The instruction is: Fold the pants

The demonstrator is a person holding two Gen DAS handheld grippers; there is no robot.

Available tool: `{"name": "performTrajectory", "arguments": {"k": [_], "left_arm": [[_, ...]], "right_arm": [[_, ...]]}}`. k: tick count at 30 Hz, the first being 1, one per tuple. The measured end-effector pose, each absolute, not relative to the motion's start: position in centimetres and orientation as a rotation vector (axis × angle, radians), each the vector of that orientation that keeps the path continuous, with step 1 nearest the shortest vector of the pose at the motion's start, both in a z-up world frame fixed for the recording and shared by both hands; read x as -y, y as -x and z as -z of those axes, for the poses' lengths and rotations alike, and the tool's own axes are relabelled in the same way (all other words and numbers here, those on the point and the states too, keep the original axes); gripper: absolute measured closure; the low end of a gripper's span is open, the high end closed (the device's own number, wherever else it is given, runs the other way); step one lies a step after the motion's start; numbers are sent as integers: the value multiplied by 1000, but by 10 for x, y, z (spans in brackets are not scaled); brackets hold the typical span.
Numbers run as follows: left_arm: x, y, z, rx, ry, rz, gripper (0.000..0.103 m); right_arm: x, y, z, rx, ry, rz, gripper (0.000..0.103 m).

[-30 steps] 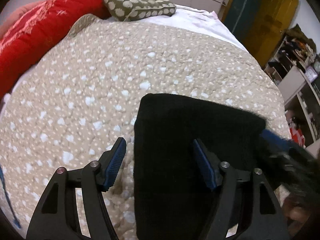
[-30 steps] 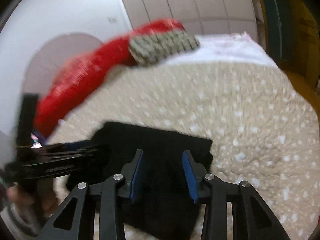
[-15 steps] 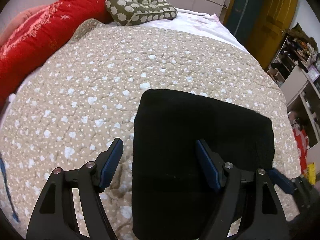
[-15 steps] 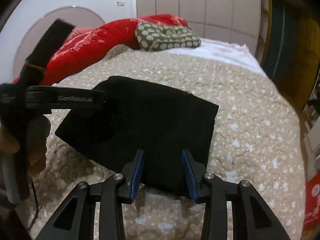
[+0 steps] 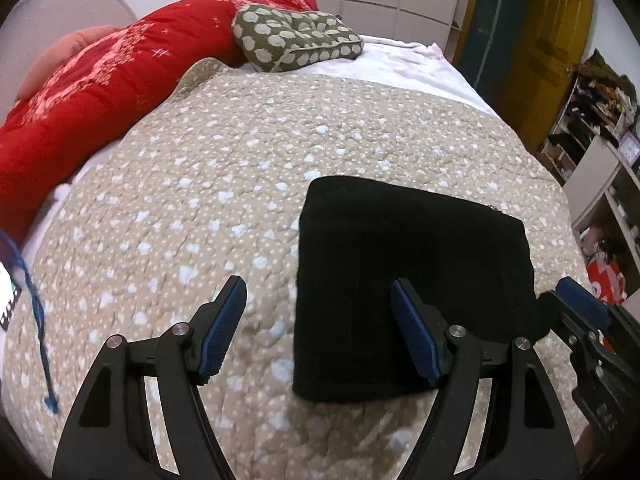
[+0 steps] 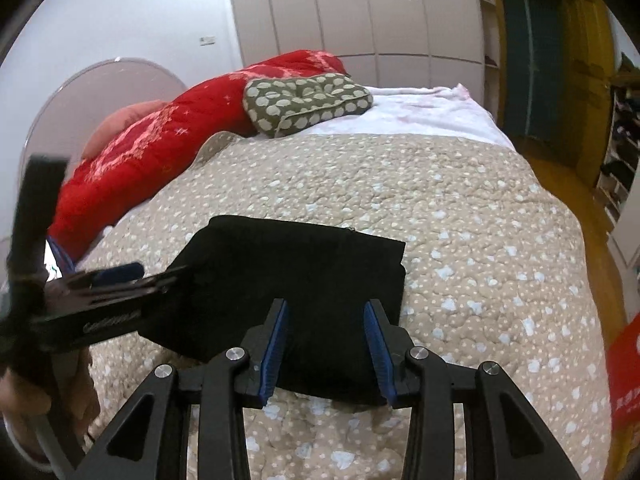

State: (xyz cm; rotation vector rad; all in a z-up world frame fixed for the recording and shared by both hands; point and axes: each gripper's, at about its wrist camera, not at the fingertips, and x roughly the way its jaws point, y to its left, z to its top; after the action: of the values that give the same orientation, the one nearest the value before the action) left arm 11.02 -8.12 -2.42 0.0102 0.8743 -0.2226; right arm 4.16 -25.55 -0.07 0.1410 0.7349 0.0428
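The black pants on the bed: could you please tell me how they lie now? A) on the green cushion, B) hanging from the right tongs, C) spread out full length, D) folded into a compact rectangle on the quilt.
D: the black pants lie as a flat folded rectangle on the dotted quilt, both tongs open and holding nothing.

Left gripper blurred in the right wrist view, fingertips smeared against the black pants, contact can't be told; hand holding it cut by the left edge. Right gripper cut off by the right edge of the left wrist view, only 1 blue pad clear. Pants' near edge hidden behind right gripper's fingers in its own view. Red quilt runs out of frame at the bed's left edge. Shelf clutter too small to identify. Red item cut by the right edge, unreadable.
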Motion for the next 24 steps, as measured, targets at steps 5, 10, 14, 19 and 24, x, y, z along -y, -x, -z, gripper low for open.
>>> {"name": "performTrajectory", "arguments": {"k": [5,10,14,19,24], "left_arm": [[72,-93,21,-841,-3,204,28],[68,-79,17,-830,1,192,28],[67,-67,15,-811,-6,187,28],[68,-54,11,-797,-11,195,28],[69,-43,7,-781,-12,196,28]], "right_arm": [[253,-36,1,-737,-153,-42,64],[248,-27,-1,-733,-159,-46,64],[246,-17,-3,-730,-162,-46,62],[249,-8,-1,-741,-170,-48,62],[250,1,-1,-740,-173,-49,61]]}}
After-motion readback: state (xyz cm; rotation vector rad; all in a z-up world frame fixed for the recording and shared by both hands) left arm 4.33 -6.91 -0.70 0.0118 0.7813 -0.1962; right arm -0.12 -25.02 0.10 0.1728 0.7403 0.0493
